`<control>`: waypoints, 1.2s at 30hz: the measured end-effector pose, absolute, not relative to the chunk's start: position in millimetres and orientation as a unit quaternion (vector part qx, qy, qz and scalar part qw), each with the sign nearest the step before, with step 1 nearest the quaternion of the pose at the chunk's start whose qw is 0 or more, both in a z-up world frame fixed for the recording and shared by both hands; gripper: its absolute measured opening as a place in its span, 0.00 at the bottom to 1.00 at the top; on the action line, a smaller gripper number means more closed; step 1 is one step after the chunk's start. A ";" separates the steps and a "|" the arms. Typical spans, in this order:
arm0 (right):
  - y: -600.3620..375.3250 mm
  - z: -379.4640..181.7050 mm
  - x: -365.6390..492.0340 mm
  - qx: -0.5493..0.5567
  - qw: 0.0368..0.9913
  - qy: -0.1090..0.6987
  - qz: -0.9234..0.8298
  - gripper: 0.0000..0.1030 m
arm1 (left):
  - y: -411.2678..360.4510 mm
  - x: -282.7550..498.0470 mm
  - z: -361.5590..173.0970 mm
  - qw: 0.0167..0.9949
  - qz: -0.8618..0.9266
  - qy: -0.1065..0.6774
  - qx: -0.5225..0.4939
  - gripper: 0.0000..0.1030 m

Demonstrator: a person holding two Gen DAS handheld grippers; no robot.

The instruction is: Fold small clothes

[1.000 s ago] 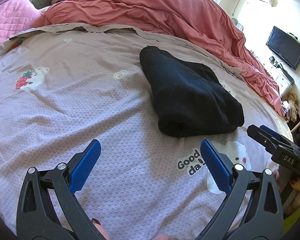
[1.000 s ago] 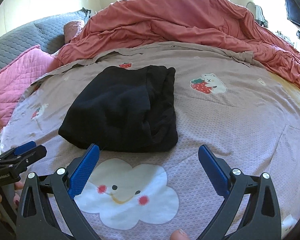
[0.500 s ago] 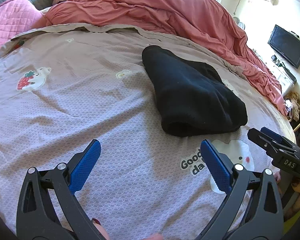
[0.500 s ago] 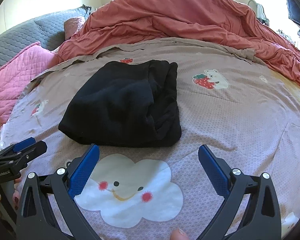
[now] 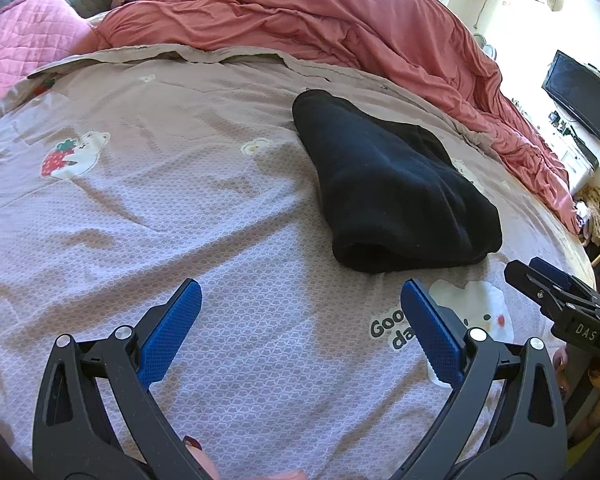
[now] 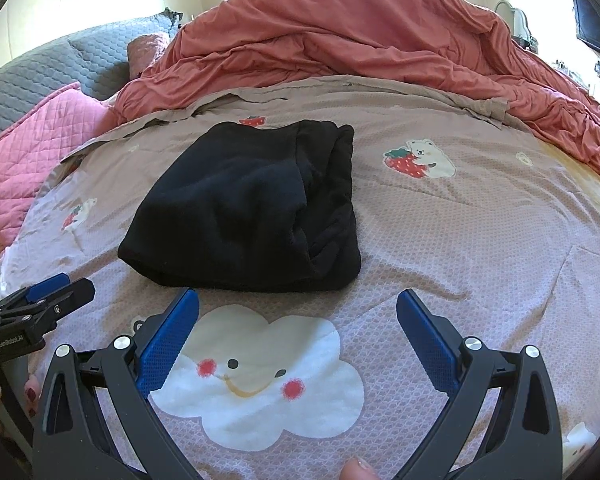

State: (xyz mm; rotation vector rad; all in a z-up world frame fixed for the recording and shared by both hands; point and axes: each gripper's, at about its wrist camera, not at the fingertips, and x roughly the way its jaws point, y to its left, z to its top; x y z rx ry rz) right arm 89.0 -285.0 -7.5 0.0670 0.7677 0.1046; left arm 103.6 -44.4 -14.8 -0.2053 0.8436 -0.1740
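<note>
Both my left gripper [image 5: 300,312] and right gripper [image 6: 298,322] gape empty; black garment [image 6: 248,208] mid-frame looks folded; I'd pinch its near edge evenly.

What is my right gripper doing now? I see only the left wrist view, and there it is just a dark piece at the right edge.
Observer: The right gripper is open and holds nothing. It hangs over a smiling cloud print.
Operator: Is the black garment tidy on the side away from me?
Observer: Not fully. The black garment has loose, bunched layers along its right edge.
Operator: Does my left gripper touch the garment?
Observer: No. In the right wrist view the left gripper sits apart from the near left corner.
</note>
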 end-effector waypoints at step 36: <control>-272.6 -7.9 90.3 0.023 0.922 0.384 0.050 0.96 | -44.5 100.3 -13.6 0.903 -0.081 0.411 -0.097 0.91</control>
